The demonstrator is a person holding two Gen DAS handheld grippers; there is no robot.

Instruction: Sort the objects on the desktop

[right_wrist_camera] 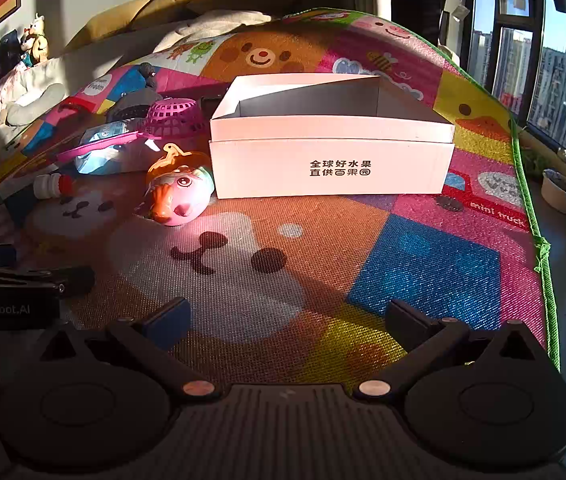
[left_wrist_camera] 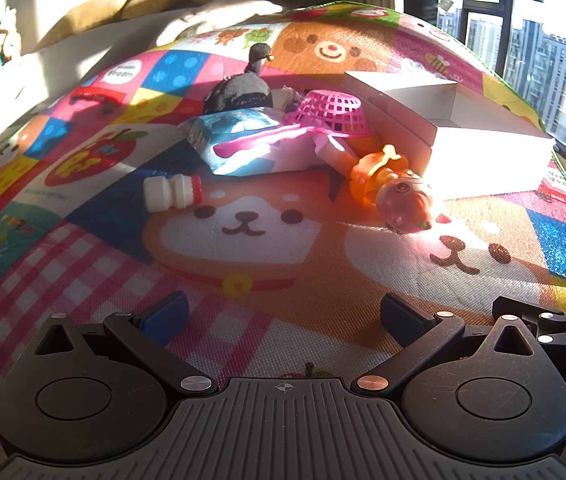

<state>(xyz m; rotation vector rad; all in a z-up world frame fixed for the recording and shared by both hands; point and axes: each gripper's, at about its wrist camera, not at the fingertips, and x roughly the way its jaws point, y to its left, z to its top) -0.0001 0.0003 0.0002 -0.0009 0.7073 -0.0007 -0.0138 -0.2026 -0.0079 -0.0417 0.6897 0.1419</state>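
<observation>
Where the mat reads "mini truck", box reads "全球好水果".

Low, warm sunlight enters from the tall window on the right, blowing out the front of the white open cardboard box in the left wrist view. Long dark shadows stripe the colourful cartoon-animal play mat, and fisheye distortion bows its edges in both views.

Low sun rakes a cartoon play mat; yellow cushions behind; window rightward.

One box, one basket, one bottle, perhaps two toys.
</observation>
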